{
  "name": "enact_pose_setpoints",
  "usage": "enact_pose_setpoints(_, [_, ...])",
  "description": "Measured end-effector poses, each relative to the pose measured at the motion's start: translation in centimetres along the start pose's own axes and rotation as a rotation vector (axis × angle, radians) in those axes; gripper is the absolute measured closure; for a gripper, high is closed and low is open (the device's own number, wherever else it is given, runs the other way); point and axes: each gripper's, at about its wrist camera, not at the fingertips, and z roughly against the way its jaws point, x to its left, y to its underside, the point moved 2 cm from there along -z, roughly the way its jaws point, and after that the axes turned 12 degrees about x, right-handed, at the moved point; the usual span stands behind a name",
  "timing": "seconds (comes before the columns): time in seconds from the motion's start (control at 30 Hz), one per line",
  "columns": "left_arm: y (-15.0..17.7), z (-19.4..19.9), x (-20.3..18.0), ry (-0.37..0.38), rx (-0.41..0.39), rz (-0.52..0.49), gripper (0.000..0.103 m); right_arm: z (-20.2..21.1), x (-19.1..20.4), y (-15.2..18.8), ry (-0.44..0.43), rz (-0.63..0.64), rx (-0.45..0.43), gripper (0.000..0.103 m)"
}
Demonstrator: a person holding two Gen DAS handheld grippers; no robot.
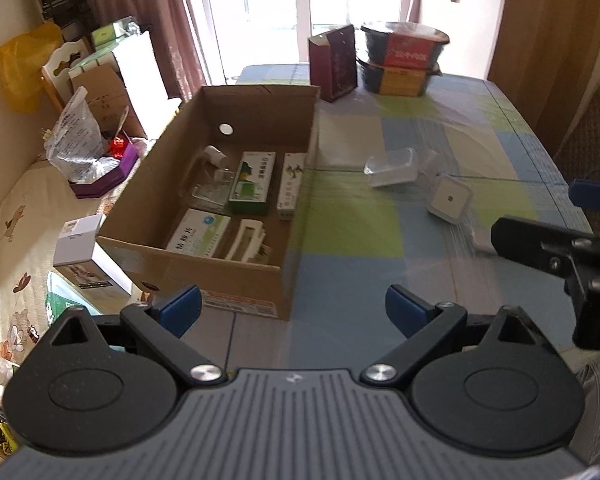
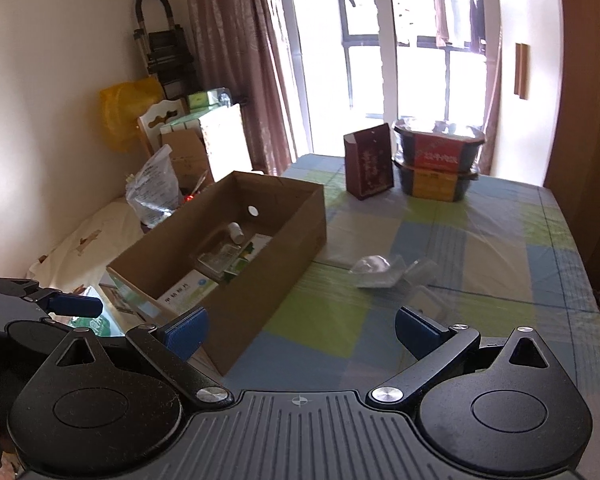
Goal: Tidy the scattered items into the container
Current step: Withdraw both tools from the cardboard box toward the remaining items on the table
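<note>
Container: a cardboard box (image 1: pixel 220 184) is being kept open-topped on the checked tablecloth (image 1: pixel 380 280), at the left side of the table.
Already inside: a green medicine carton (image 1: pixel 252 182), a narrow white carton (image 1: pixel 291 186), a blue-and-white carton (image 1: pixel 198 232), a white frame-like piece (image 1: pixel 246 240), a small white bottle (image 1: pixel 214 155) and a clear plastic tray (image 1: pixel 212 192) are being held on the box floor.
Still outside: a clear plastic tray (image 1: pixel 390 168) and a square white plug-in light (image 1: pixel 448 198) are lying on the cloth to the right of the box, near each other — well apart from the box wall. Something clear beside them is too blurred to be named.
Left gripper (image 1: pixel 292 308): spread wide, nothing being held, hanging just before the near corner of the box.
Right gripper (image 2: pixel 300 332): likewise spread and empty, being pointed toward the tray and the light.
Progress: judged well past half — two items, perhaps three, are remaining to be lifted in.
Not counted: the maroon bag (image 1: pixel 334 64) and stacked bowls (image 1: pixel 400 58) at the far end are being treated as bystanders.
</note>
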Motion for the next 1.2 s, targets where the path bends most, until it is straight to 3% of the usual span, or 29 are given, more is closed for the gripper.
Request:
enact_pose_setpoints(0.73, [-0.6, -5.2, -6.4, 0.064, 0.086, -0.149, 0.006, -1.4, -11.2, 4.8, 0.116, -0.217, 0.096, 0.0])
enact_pose_setpoints(0.93, [-1.0, -8.0, -7.8, 0.089, 0.136, -0.183, 0.006, -2.7, -14.1, 7.1, 0.17, -0.197, 0.172, 0.0])
enact_pose_setpoints(1.2, [-2.4, -11.8, -10.0, 0.115, 0.174, -0.235, 0.006, -6.2, -17.9, 9.1, 0.181, -0.03, 0.281, 0.0])
